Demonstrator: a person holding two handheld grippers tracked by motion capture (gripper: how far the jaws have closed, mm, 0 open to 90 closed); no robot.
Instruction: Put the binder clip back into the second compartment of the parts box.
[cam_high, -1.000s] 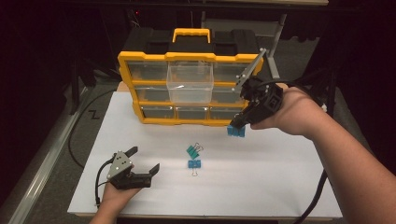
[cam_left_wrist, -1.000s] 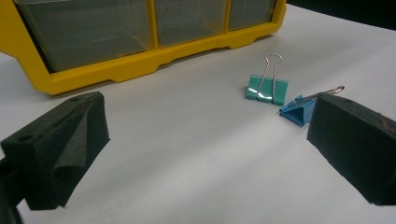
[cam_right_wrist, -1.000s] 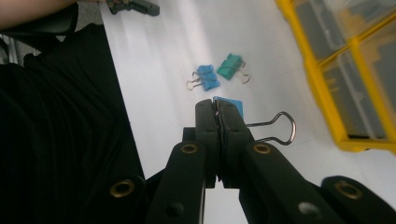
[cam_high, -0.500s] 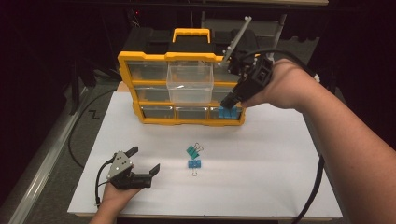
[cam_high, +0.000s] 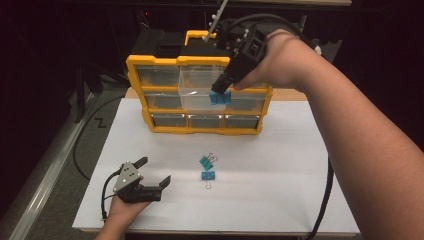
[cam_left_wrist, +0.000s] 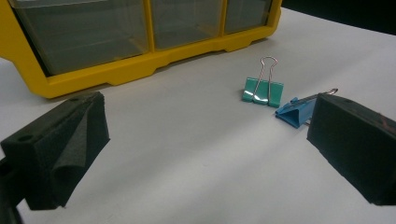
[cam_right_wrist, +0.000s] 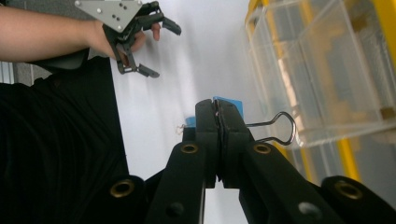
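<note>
We have lifted the right tool (cam_high: 223, 88), closed on a blue binder clip (cam_high: 220, 97), from the tabletop toward 12 o'clock, up to the open clear plastic drawer (cam_high: 200, 90); release probably comes next. The left tool (cam_high: 148, 175) rests open.

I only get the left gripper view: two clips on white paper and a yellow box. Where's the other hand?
Observer: Raised at the organizer, its right gripper shut on a blue clip.
Operator: Is a drawer open up there?
Observer: Yes, a clear middle drawer is pulled out, and the clip hangs at its front edge.
Operator: And my own gripper?
Observer: The left gripper rests open on the paper, left of the teal clip.
</note>
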